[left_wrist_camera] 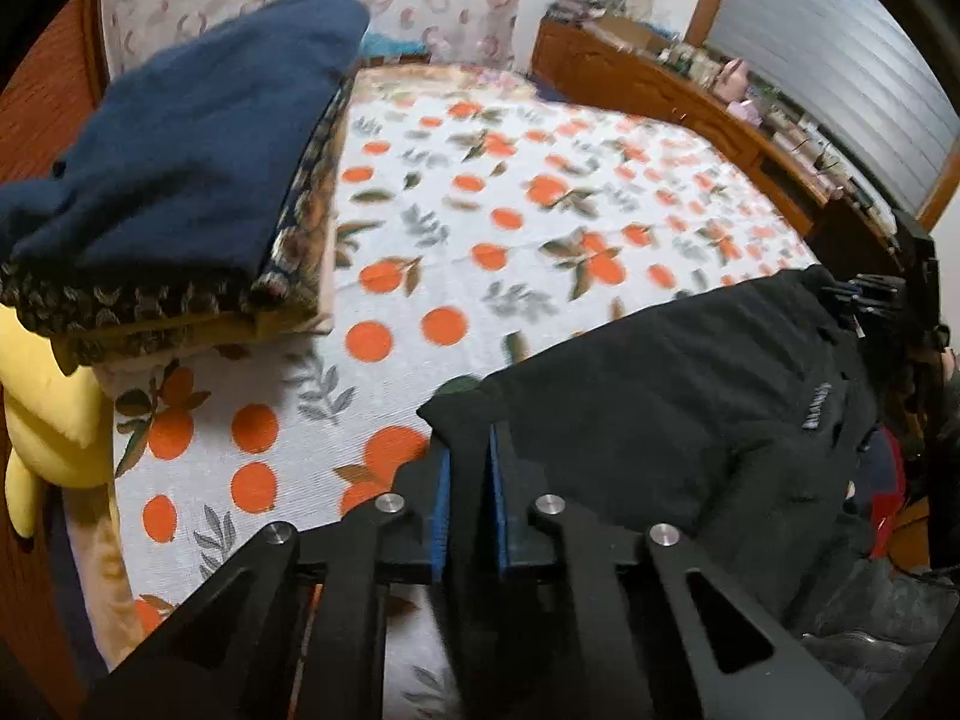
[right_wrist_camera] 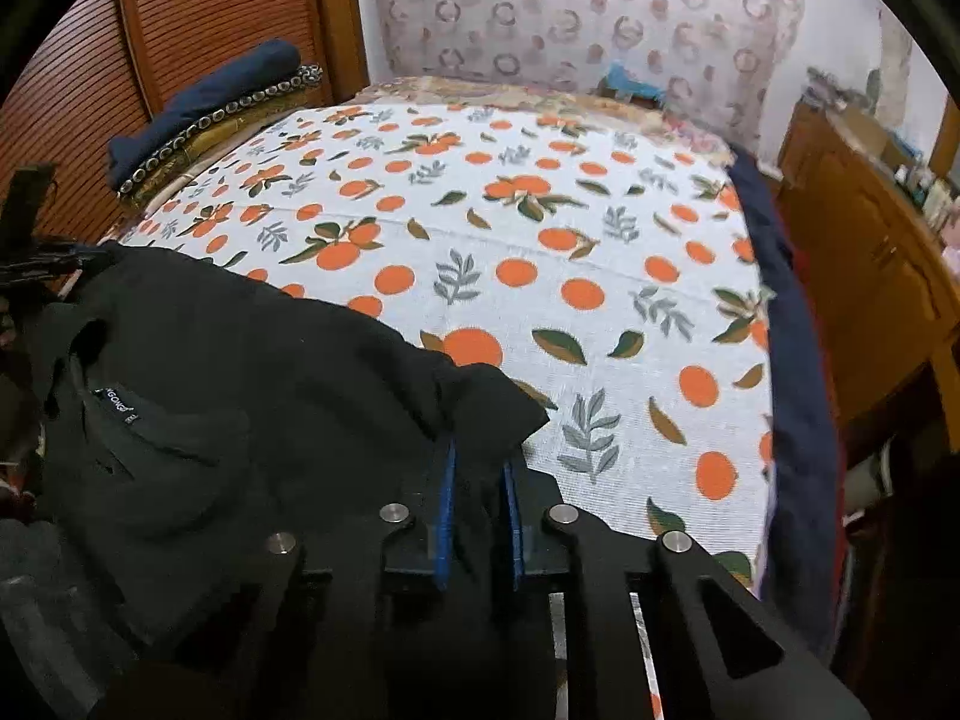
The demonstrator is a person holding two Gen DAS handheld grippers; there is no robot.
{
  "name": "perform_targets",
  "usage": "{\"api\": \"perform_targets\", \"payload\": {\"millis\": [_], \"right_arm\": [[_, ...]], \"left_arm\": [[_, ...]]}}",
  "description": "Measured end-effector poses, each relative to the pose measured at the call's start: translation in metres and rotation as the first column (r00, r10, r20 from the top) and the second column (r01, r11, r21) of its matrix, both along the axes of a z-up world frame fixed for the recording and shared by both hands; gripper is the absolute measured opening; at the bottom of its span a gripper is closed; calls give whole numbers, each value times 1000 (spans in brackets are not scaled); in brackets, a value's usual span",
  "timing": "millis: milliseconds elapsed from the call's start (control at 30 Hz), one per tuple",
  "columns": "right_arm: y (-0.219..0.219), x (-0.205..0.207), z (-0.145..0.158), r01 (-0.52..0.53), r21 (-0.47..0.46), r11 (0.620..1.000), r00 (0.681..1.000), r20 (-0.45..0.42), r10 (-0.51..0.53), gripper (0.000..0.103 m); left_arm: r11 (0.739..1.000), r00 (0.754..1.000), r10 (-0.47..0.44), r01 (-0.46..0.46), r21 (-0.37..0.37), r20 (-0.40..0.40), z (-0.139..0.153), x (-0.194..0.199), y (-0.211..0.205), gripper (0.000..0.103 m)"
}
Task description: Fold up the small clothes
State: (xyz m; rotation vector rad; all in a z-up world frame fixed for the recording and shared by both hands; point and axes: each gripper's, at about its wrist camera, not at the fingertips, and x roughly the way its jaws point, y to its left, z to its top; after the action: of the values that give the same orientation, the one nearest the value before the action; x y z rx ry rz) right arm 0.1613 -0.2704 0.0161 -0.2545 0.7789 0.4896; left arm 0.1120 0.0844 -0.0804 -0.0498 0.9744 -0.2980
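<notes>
A black garment (left_wrist_camera: 660,396) lies at the near edge of the orange-print bedspread (left_wrist_camera: 510,210). My left gripper (left_wrist_camera: 471,450) is shut on the garment's left corner, with dark cloth pinched between the blue pads (left_wrist_camera: 443,498). In the right wrist view the same black garment (right_wrist_camera: 240,372) shows its collar label. My right gripper (right_wrist_camera: 480,462) is shut on the garment's right corner, and cloth bunches over its fingertips. Each gripper shows at the edge of the other's view: the right gripper (left_wrist_camera: 870,294) and the left gripper (right_wrist_camera: 36,258).
A stack of folded clothes (left_wrist_camera: 180,150) topped by a navy piece sits at the bed's far left, seen again as the stack (right_wrist_camera: 210,114). A yellow plush (left_wrist_camera: 48,420) lies beside it. A wooden shelf (left_wrist_camera: 690,90) with small items and a dark blanket edge (right_wrist_camera: 792,360) border the right side.
</notes>
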Motion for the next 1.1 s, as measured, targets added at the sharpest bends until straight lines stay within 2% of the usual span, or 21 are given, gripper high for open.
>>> {"api": "perform_targets", "payload": {"millis": [133, 267, 400, 500, 567, 633, 800, 967, 1100], "right_arm": [[-4, -25, 25, 7, 61, 998, 996, 83, -12, 11], [-12, -61, 72, -23, 127, 992, 983, 181, -1, 11], [-18, -99, 123, -74, 161, 984, 959, 283, 25, 11], [-27, -129, 159, -102, 182, 978, 930, 367, 29, 11], [-33, -148, 177, -104, 174, 979, 906, 423, 21, 11], [-38, -161, 191, -106, 157, 982, 888, 459, 22, 11], [-53, -195, 217, -104, 168, 980, 843, 538, -3, 11], [-64, -228, 230, -121, 177, 977, 812, 584, -5, 11], [-69, -244, 238, -125, 182, 975, 784, 620, -15, 11]], "left_arm": [[999, 994, -13, 17, -40, 107, 38, -25, -6, 11], [999, 971, -19, 25, -22, 240, 86, -48, -15, 10], [997, 929, -26, 51, -57, 369, 141, -66, -19, 10], [995, 891, -19, 62, -80, 453, 176, -81, -18, 10], [995, 874, -15, 60, -78, 485, 191, -86, -20, 10], [996, 863, -12, 56, -71, 505, 205, -87, -22, 10], [995, 807, -2, 59, -77, 590, 240, -106, -20, 10], [993, 767, 23, 58, -105, 641, 259, -127, -11, 10], [991, 722, 43, 54, -119, 690, 283, -139, -4, 10]]}}
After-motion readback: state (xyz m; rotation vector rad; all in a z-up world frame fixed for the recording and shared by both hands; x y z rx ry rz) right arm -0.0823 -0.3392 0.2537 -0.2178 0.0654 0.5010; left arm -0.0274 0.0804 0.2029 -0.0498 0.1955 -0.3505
